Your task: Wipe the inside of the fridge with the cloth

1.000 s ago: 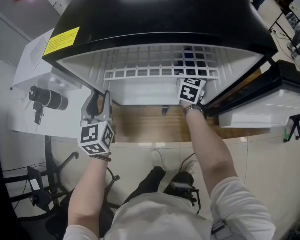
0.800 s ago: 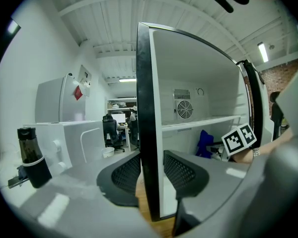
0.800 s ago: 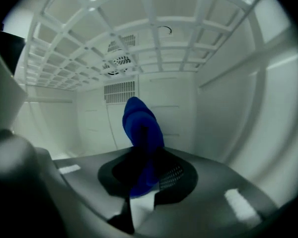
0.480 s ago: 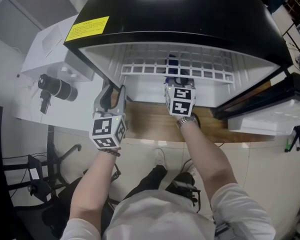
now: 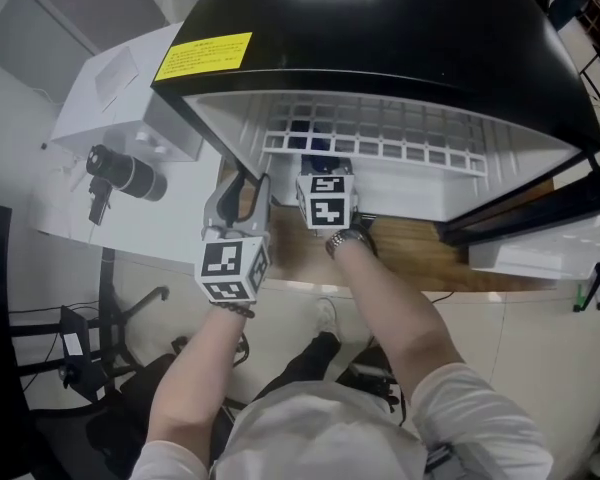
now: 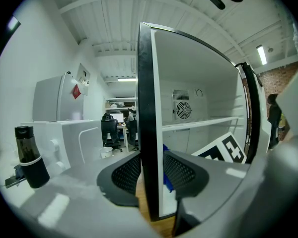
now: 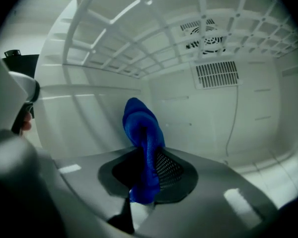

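Observation:
The fridge [image 5: 380,28] stands open, black outside and white inside. My right gripper [image 7: 146,157] reaches in under the wire shelf [image 5: 400,138], shut on the blue cloth [image 7: 141,123]. The cloth sticks up between the pads, close to the white left inner wall [image 7: 84,118]. From above, the right gripper's marker cube [image 5: 327,200] shows at the fridge's left front, and a bit of blue cloth [image 5: 318,144] shows through the shelf. My left gripper [image 5: 242,183] holds the front edge of the fridge's left side wall [image 6: 148,133], one pad on each face.
The fridge door [image 5: 540,238] hangs open at the right. A black bottle [image 5: 125,173] lies on a white unit [image 5: 110,88] left of the fridge. A wooden surface [image 5: 420,248] runs under the fridge's front. A fan grille [image 7: 208,38] sits on the back wall.
My right gripper has carried the cloth from the right part of the fridge's inside to its left side. The left gripper stays on the left wall's edge.

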`<state>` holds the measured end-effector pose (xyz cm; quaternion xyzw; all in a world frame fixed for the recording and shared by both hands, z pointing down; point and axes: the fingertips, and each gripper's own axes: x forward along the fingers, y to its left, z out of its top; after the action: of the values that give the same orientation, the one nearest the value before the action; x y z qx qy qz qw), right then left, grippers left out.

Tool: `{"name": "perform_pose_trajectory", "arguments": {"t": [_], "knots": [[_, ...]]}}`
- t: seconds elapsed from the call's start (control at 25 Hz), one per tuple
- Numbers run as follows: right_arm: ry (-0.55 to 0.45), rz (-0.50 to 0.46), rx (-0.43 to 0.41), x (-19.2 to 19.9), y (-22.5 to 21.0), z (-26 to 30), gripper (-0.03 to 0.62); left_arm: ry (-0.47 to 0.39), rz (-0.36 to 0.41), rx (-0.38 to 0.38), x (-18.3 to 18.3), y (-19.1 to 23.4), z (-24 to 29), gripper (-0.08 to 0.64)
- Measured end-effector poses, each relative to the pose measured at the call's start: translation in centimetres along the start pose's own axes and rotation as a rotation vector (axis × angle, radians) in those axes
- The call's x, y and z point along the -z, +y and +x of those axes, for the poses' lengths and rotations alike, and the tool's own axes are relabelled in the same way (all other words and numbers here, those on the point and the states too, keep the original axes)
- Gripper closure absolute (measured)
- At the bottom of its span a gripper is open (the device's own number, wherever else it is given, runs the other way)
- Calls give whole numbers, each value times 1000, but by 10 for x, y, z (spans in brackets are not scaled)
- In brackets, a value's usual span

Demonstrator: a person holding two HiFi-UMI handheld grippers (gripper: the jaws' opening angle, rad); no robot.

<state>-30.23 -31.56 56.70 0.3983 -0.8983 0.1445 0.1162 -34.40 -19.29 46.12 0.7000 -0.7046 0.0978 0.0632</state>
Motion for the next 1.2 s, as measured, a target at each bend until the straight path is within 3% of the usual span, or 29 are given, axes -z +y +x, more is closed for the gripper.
{"name": "perform_pose_trajectory", "arguments": {"t": [0.4,1.2], "knots": [[107,-21,47,21,1,16,531,-5,2,8,0,1,-1,425],[125,-13,192,25,-68,-15,531,3,9,-12,1,1,-1,425]]}}
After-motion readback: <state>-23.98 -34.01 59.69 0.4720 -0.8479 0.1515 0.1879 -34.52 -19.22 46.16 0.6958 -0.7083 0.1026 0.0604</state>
